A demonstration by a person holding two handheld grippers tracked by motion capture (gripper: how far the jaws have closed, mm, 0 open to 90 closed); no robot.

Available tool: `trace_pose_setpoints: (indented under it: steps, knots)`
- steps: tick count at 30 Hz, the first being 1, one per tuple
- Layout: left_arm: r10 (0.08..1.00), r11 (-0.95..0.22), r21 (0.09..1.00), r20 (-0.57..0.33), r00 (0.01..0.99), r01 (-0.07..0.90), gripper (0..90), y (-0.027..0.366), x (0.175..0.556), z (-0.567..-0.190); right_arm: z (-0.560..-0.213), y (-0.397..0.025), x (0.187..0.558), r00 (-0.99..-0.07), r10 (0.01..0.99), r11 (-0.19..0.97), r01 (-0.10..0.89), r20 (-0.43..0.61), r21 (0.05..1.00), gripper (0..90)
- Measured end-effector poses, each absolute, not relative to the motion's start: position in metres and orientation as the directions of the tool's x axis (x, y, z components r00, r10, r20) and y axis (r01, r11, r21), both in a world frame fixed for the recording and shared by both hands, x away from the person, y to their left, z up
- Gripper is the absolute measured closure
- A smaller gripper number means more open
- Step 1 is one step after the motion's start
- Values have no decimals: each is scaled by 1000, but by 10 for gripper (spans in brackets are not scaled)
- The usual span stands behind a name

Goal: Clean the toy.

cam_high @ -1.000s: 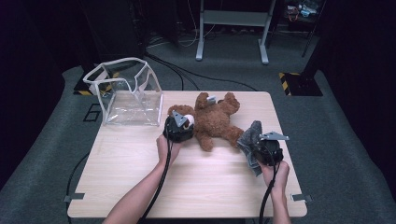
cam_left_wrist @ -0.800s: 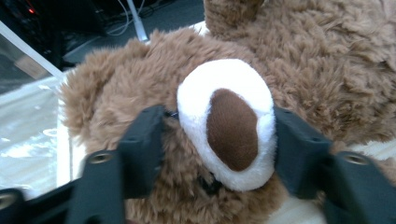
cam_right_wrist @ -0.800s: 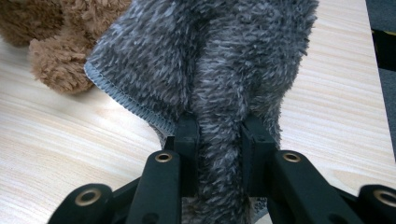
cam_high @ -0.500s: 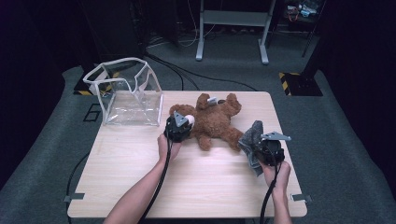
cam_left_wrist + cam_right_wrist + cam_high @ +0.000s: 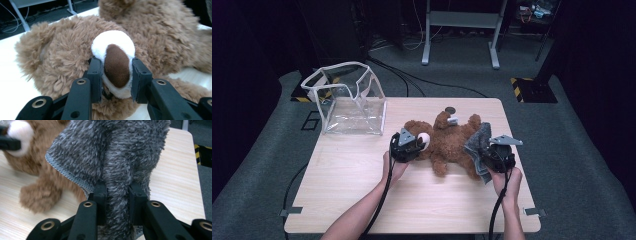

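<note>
Overhead light falls evenly on the pale wooden table (image 5: 362, 175), while the surrounding room sinks into near black. Shadows under the fluffy brown teddy bear (image 5: 447, 142) are soft and short. The clear plastic bag (image 5: 347, 100) catches faint glare. Gripper views are sharp up close, blurring toward the background.

No text, label, brand or number can be read here. The small tag (image 5: 453, 120) on the teddy bear (image 5: 447, 142) is too small to show any writing. The yellow and black stripes (image 5: 518, 81) on the floor are only a warning pattern, without words. The clear bag (image 5: 346, 105) carries no print that I can make out.
</note>
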State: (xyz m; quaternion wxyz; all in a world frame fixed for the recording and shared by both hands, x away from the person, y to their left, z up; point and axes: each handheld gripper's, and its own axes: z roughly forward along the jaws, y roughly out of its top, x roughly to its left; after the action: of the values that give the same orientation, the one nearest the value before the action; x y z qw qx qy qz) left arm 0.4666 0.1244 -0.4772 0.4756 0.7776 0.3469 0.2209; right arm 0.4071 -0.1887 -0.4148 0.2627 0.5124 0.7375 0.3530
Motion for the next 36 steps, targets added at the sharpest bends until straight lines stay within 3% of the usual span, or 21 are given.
trace_pose_setpoints:
  steps: [5,11,17,21,26,31,36]
  knots:
    - [758,-304,892,15,652,334,519,126,465,-473,-411,-168,421,-364,930,259,572,-42,779,727]
    - [768,-332,879,41,639,343,375,149,455,-476,-425,-159,437,-334,941,265,622,-57,737,730]
    - [775,-369,794,-23,631,483,339,171,467,-504,-430,-161,440,-326,944,256,631,-49,733,733]
    - [766,-357,769,-83,637,530,422,173,474,-517,-421,-154,432,-355,932,282,598,-67,750,733]
    - [765,-362,762,-86,638,537,640,175,481,-523,-408,-131,423,-414,908,311,561,-65,767,733]
    - [761,-337,769,-117,638,544,803,179,481,-527,-402,-98,426,-467,880,368,545,-92,753,733]
    - [763,-354,787,-69,642,505,859,175,476,-527,-407,-73,438,-485,869,387,552,-93,738,733]
